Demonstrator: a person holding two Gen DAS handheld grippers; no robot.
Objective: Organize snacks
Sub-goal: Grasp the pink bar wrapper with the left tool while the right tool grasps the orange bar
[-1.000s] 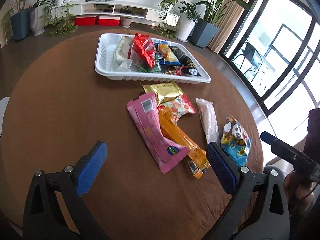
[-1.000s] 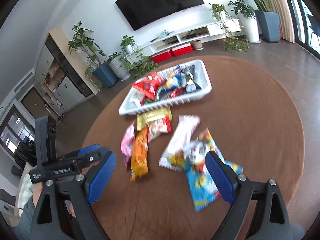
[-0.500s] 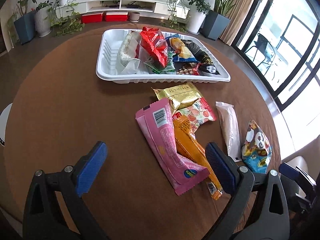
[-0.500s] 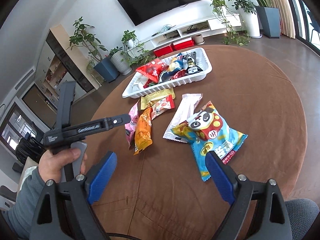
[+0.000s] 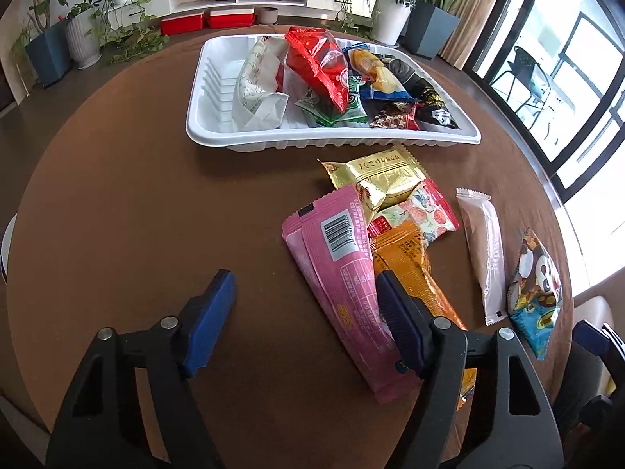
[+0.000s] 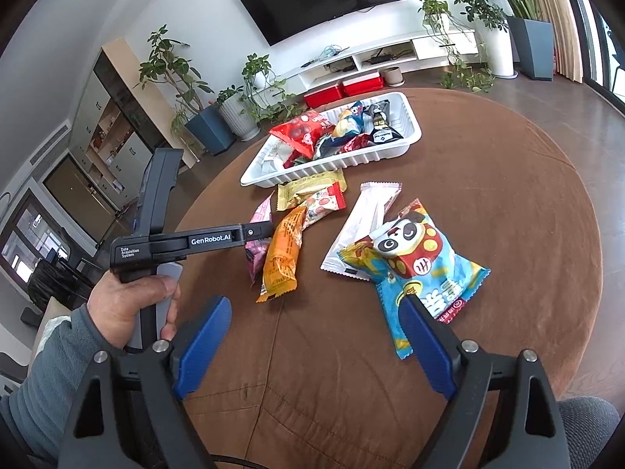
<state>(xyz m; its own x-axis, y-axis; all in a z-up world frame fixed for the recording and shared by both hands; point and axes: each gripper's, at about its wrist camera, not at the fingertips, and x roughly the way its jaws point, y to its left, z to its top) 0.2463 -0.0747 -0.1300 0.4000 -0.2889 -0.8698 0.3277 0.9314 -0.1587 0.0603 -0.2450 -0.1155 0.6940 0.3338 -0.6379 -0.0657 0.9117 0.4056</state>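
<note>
A white tray at the far side of the round brown table holds several snack packs; it also shows in the right wrist view. Loose packs lie before it: a pink pack, an orange pack, a gold pack, a strawberry-print pack, a white pack and a blue panda pack. My left gripper is open and empty, its right finger over the pink pack. My right gripper is open and empty, near the panda pack's lower end.
The left hand-held gripper body and the person's hand show at the left of the right wrist view. Potted plants, a TV shelf and red boxes stand beyond the table. Windows are on the right.
My left gripper has moved forward and down toward the pink and orange packs. My right gripper has drawn closer to the panda pack. Both stay open.
</note>
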